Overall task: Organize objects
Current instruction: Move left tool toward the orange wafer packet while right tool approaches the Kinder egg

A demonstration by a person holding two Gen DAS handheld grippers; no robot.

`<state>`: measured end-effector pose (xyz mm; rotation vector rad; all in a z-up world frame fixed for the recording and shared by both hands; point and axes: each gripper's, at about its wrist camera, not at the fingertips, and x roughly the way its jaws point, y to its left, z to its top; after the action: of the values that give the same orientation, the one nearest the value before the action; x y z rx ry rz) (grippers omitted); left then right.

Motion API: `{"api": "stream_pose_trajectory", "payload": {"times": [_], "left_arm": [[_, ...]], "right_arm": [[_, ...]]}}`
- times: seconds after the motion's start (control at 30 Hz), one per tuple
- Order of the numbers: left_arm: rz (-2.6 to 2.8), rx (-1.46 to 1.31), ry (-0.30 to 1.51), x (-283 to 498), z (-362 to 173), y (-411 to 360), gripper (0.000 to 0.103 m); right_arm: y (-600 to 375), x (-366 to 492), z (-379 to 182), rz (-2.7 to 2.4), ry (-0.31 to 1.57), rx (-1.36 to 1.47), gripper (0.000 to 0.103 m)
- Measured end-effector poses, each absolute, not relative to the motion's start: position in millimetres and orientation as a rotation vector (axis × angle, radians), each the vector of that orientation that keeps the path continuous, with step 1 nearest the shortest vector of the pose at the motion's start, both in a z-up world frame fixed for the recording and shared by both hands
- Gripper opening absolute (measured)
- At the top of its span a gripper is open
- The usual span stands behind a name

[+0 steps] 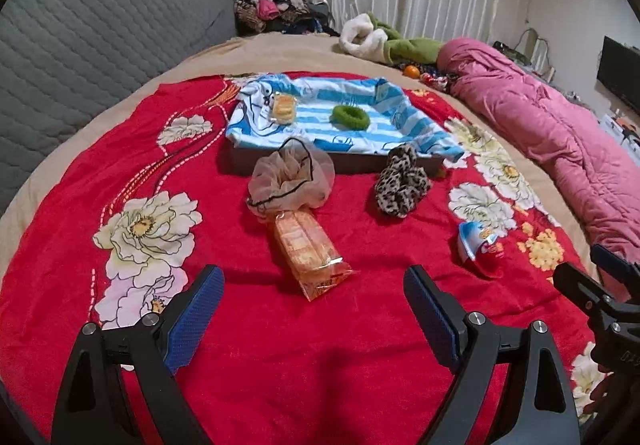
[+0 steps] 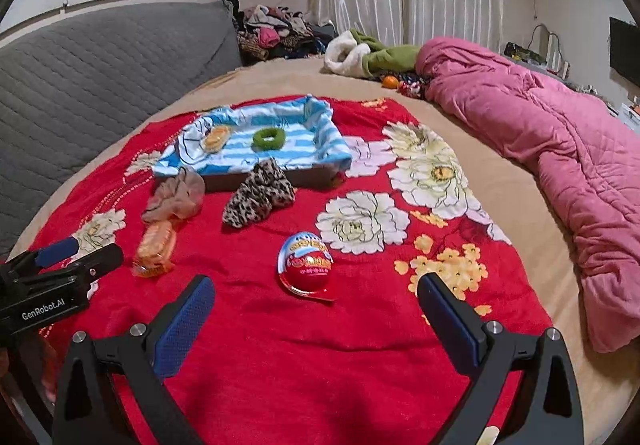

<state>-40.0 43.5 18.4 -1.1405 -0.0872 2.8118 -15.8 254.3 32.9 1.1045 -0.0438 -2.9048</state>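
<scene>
We hold both claws wide open and empty above the red blanket (image 1: 360,345), the left gripper (image 1: 314,285) lined up on the cracker pack (image 1: 310,255), the right gripper (image 2: 316,299) just short of the egg toy (image 2: 306,265). The tray (image 1: 340,125), lined with striped cloth, already holds a snack (image 1: 283,107) and a green scrunchie (image 1: 349,117), so we judge it the collecting spot. Outside it, near its front wall, lie the beige scrunchie (image 1: 290,177), touching the cracker pack's far end, and the leopard scrunchie (image 1: 402,183).
</scene>
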Motion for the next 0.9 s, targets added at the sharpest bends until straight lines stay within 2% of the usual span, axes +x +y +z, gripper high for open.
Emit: {"api": "stream_pose_trajectory", "payload": {"times": [0.9], "left_arm": [[2.768, -1.301, -0.114, -84.4, -28.2, 46.6, 0.092]], "right_arm": [[239.2, -69.5, -12.7, -2.833, 0.014, 1.243, 0.102]]}}
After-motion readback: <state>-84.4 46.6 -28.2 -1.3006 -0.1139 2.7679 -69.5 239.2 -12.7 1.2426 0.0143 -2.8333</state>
